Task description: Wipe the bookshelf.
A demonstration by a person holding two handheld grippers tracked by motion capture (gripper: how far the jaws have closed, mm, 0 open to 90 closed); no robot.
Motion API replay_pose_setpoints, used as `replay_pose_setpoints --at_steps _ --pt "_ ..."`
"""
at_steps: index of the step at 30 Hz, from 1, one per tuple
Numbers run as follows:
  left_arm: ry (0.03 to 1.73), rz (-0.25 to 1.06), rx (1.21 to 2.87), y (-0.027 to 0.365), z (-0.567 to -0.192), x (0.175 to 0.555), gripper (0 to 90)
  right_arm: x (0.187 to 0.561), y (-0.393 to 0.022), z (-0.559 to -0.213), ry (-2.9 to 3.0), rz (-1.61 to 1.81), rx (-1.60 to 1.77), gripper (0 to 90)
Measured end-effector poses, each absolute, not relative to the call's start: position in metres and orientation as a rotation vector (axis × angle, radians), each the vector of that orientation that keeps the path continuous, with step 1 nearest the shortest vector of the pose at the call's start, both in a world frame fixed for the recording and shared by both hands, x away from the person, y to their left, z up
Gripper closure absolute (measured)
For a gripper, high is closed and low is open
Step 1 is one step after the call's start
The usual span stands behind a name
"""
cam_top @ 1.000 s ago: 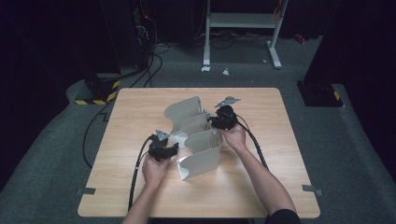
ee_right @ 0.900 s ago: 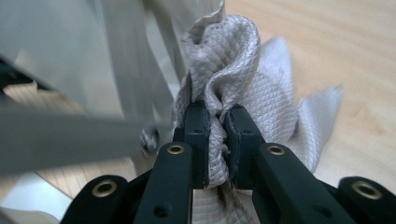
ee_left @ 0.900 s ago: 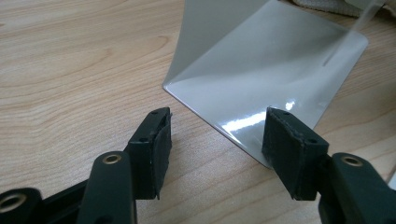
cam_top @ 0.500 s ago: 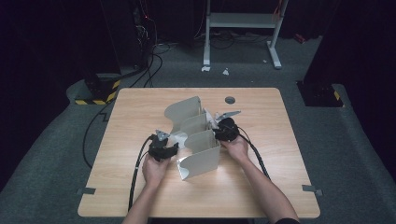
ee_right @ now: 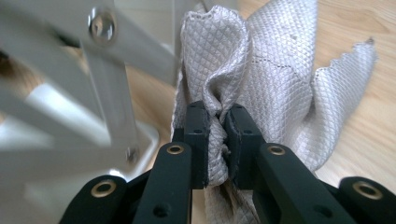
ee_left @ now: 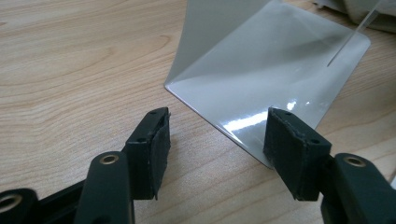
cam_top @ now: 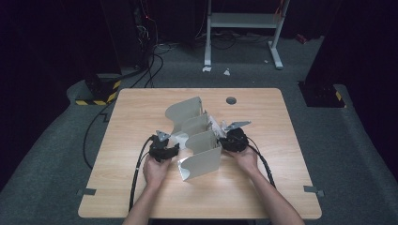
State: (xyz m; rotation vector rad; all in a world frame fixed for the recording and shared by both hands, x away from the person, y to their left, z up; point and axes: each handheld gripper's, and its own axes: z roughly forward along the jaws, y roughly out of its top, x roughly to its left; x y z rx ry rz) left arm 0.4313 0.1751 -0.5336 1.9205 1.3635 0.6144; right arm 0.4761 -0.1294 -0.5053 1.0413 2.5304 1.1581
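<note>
A grey metal rack of several upright curved plates stands mid-table. My left gripper rests at its left side, open. In the left gripper view the jaws of the left gripper stand wide apart, and a corner of the rack's flat glossy plate lies on the wood between them, untouched. My right gripper is at the rack's right side. In the right gripper view the right gripper is shut on a bunched pale grey quilted cloth, which hangs close beside the blurred rack.
A round hole sits in the tabletop behind the rack. Black cables trail from both grippers toward the near edge. Dark floor, a yellow-striped block and a metal frame lie beyond the table.
My right gripper has carried the cloth from the rack's back right toward the near side and downward, uncovering the round hole. The left gripper has stayed put.
</note>
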Motion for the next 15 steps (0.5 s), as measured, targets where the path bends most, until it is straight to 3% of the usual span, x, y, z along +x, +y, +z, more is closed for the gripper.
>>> replay_pose_setpoints --at_steps 15 --pt "1.363 0.613 1.918 0.175 -0.534 0.431 40.5 0.452 -0.216 -0.506 2.267 1.057 1.233 80.1"
